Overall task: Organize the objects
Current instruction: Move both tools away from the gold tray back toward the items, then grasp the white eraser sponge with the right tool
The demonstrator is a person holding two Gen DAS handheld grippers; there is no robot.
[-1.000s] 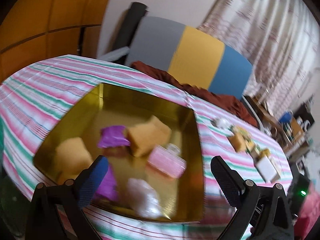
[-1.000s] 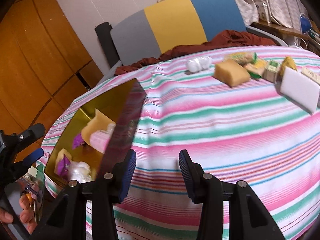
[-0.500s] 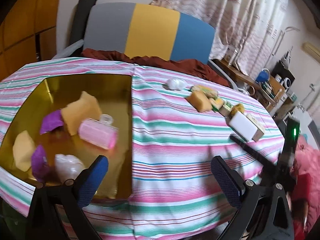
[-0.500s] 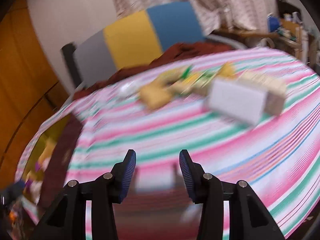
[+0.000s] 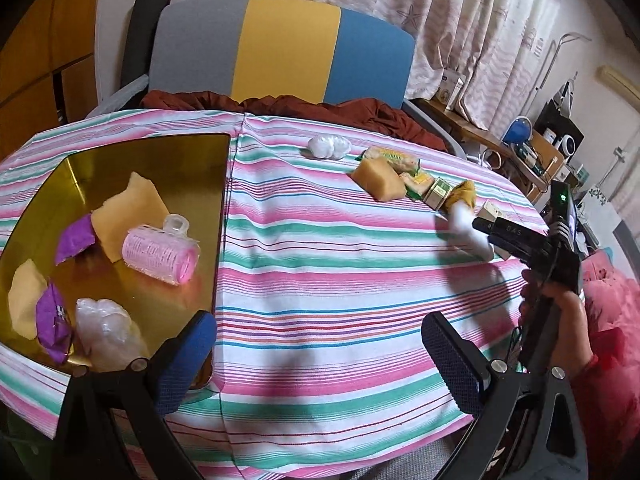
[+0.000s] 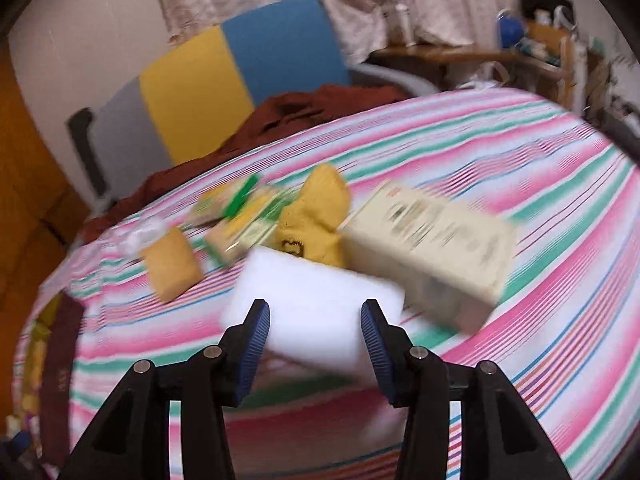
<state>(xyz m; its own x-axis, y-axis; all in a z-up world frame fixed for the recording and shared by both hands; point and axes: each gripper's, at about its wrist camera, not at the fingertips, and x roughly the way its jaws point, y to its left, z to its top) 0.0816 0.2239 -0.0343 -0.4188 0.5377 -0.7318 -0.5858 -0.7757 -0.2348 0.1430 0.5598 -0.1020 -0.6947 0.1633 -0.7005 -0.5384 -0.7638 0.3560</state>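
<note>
My left gripper (image 5: 316, 324) hangs open and holds nothing, over the striped cloth just right of the gold tray (image 5: 160, 156). In the tray lie a pink hair roller (image 5: 160, 254), tan sponges (image 5: 128, 208), purple wrappers (image 5: 74, 238) and a white puffy bag (image 5: 106, 328). My right gripper (image 6: 315, 308) is low over a white block (image 6: 312, 276). Its fingers stand apart on either side of the block's near end and do not press on it. Behind the block lie a cream box (image 6: 436, 240), a yellow pouch (image 6: 320, 208), green-yellow packets (image 6: 240, 220) and a tan sponge (image 6: 172, 264). The right wrist view is blurred.
A chair with a grey, yellow and blue back (image 5: 280, 48) stands beyond the table, with brown cloth (image 5: 280, 104) on its seat. A white bundle (image 5: 328, 146) lies mid-table. A person's hand (image 5: 560, 320) holds the right gripper's handle. A cluttered desk (image 5: 520, 148) is at far right.
The left gripper swung right, off the tray and over the cloth. The right gripper travelled from the tray's edge across the table to the white block.
</note>
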